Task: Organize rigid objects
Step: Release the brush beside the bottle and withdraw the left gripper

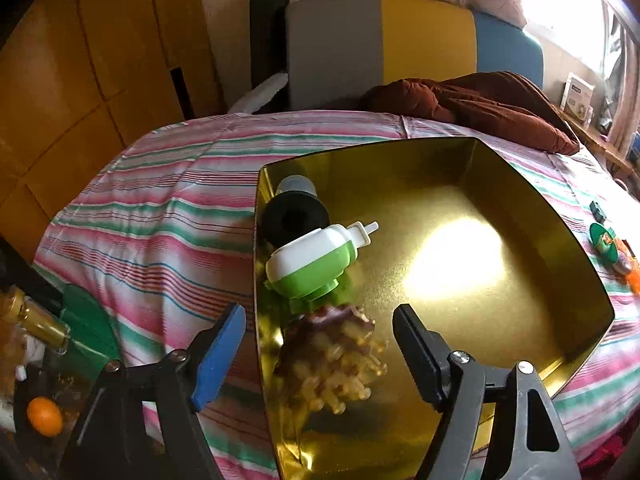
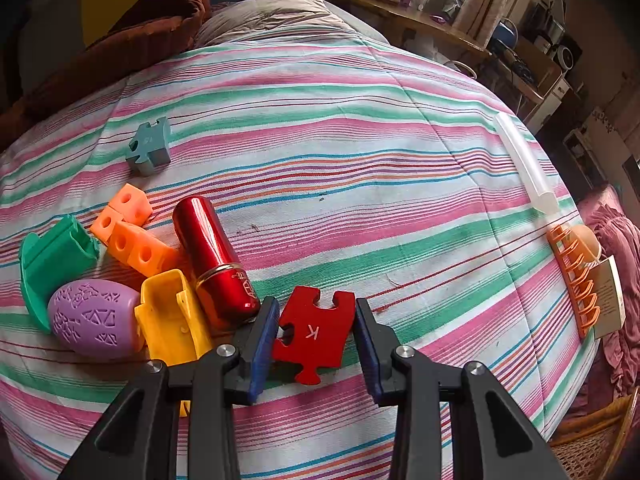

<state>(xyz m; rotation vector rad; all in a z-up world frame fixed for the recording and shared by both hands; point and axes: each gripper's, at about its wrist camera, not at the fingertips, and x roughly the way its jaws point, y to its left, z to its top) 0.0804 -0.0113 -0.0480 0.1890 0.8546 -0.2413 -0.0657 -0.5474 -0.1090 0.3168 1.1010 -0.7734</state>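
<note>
In the left wrist view a gold tray [image 1: 560, 264] lies on the striped bedspread. It holds a black roll [image 1: 294, 218], a green and white bottle [image 1: 312, 264] and a blurred knobbly yellow and purple object [image 1: 336, 364], which lies between the fingers of my open left gripper [image 1: 320, 352]. In the right wrist view my right gripper [image 2: 316, 340] has its jaws on both sides of a red puzzle piece [image 2: 314, 336] marked K; the piece lies on the bedspread. Whether the pads touch it is unclear.
Left of the right gripper lie a red lipstick tube [image 2: 216, 256], yellow clip [image 2: 172, 320], purple egg [image 2: 92, 318], orange cubes [image 2: 132, 236], green holder [image 2: 52, 260] and teal puzzle piece [image 2: 150, 150]. A white tube [image 2: 528, 164] and orange comb [image 2: 576, 280] lie right.
</note>
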